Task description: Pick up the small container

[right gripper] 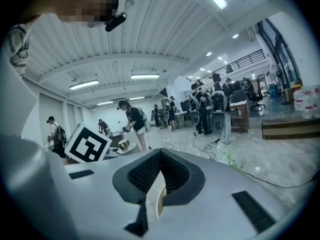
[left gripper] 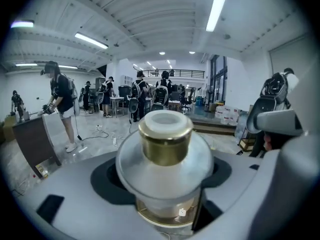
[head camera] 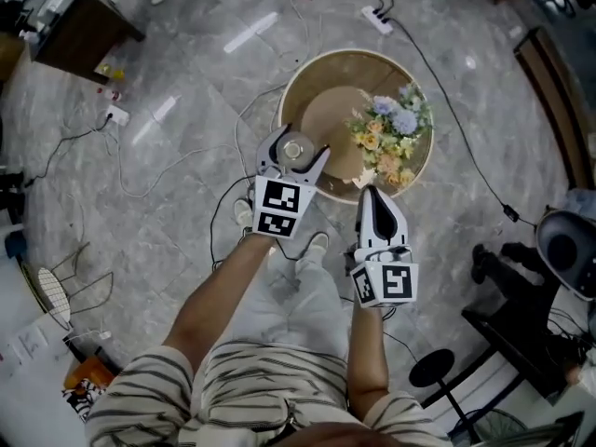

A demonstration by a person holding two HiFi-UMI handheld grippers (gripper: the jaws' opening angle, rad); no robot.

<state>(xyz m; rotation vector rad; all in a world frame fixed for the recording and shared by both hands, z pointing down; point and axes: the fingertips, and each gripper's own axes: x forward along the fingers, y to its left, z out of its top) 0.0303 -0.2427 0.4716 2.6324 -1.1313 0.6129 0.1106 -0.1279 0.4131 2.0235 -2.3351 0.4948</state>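
The small container (head camera: 294,146) is a frosted glass jar with a gold band and a white cap. My left gripper (head camera: 293,154) is shut on it and holds it upright over the near rim of the round wooden table (head camera: 317,71). In the left gripper view the small container (left gripper: 165,151) fills the space between the jaws of the left gripper (left gripper: 165,189), which press on its round body. My right gripper (head camera: 372,192) hangs beside the table's near edge, below the flowers, shut with nothing in it. In the right gripper view the right gripper (right gripper: 159,156) shows its ribbed pads closed together.
A bouquet of blue, yellow and pink flowers (head camera: 391,136) lies on the table's right side. Cables and a power strip (head camera: 376,19) run over the marble floor. A dark cabinet (head camera: 79,26) stands at the top left. Black stands (head camera: 507,315) are at the right.
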